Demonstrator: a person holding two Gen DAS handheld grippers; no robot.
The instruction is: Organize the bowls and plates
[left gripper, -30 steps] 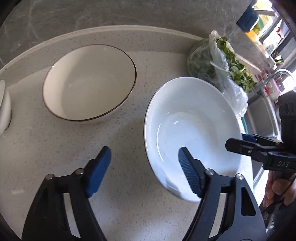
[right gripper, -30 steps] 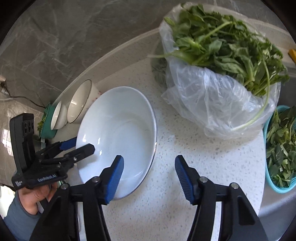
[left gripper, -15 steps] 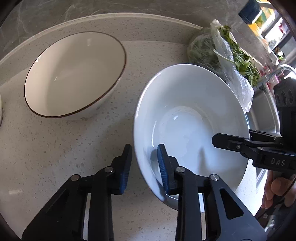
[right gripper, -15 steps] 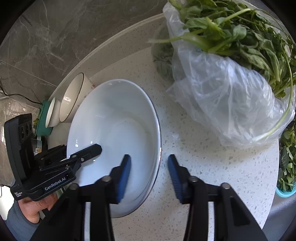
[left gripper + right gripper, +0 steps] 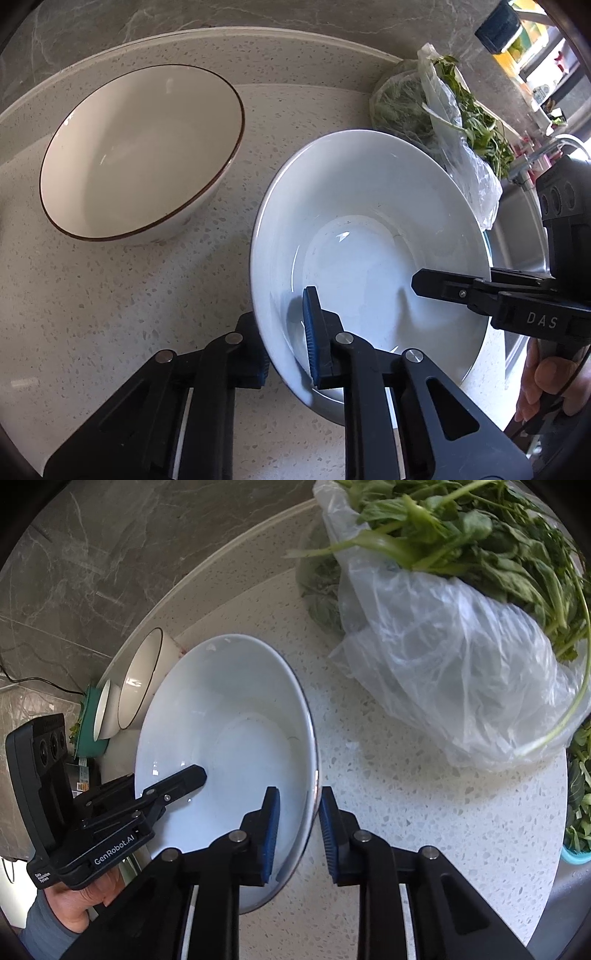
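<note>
Left gripper point(image 5: 177, 781) reads "GenRobot.AI"; right gripper point(image 5: 436, 284) reads "DAS".

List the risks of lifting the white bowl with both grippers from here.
1. The left gripper and right gripper, whose jaws have just been closing, each pinch only the thin glossy rim of the white bowl; it may slip or tilt.
2. The brown-rimmed bowl sits close; a swing could clip it.
3. The bag of greens lies nearby and could snag.

Two empty bowls on the counter

The white bowl point(image 5: 369, 236) sits near the front edge; the brown-rimmed bowl point(image 5: 140, 147) sits near the back edge.
</note>
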